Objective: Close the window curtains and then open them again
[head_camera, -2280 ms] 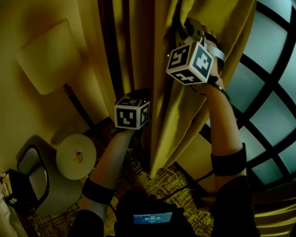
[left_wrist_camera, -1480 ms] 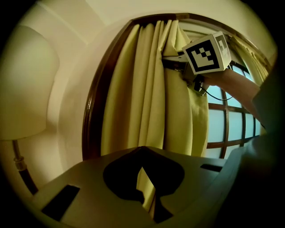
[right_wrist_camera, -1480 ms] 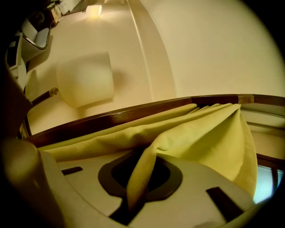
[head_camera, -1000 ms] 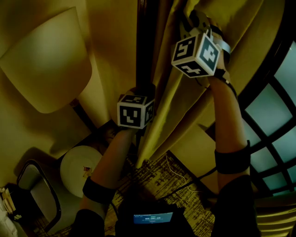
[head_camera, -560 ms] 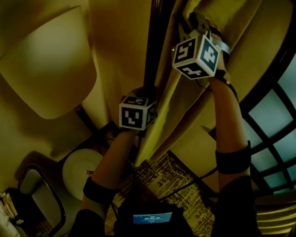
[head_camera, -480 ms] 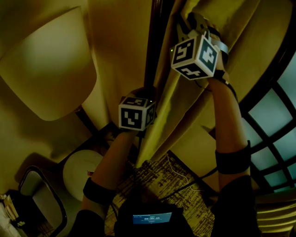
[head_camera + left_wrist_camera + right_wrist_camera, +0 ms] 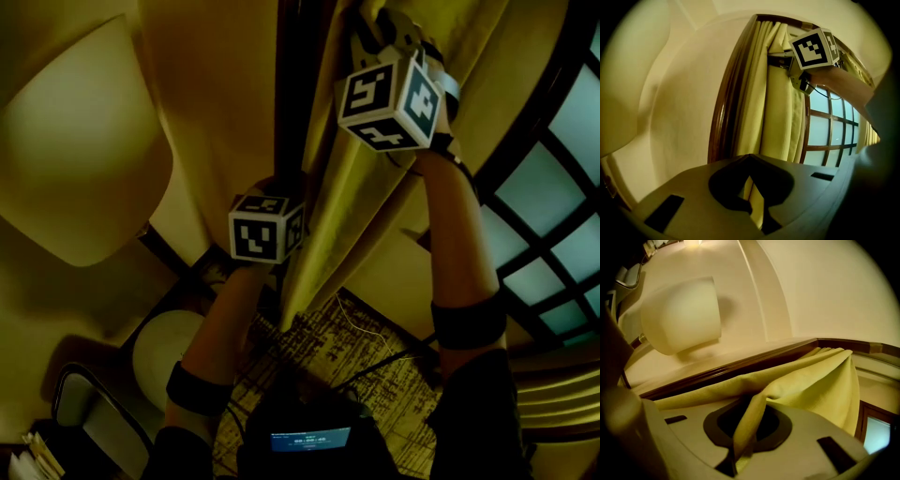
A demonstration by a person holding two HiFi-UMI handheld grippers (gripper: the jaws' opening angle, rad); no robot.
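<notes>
Right gripper (image 7: 739,446), raised high on the cloth, has its jaws nearly together on a thick fold of the yellow fabric curtain (image 7: 349,202); the fold runs straight down into the slot between them. Lower down, the left gripper (image 7: 755,208) is fully closed, and a thin yellow strip shows in its jaw gap, so it appears to pinch the curtain's edge.

In the head view the curtain hangs as one narrow, bunched column just beside the dark wooden window frame (image 7: 723,119), close to the wall and the pale lampshade (image 7: 66,159). The frosted window panes with dark wooden bars (image 7: 539,211) stand uncovered to its right, and the cloth's hem hangs over the patterned carpet (image 7: 361,342).

Judging by this, the task is in its second half and close to its end: cloth gathered this tightly at the frame, with glass bare, reads as the opening stroke nearly finished. What seems left is to settle the folds against the frame and let go with both grippers. Whether the closing step was done cannot be told from these views.
</notes>
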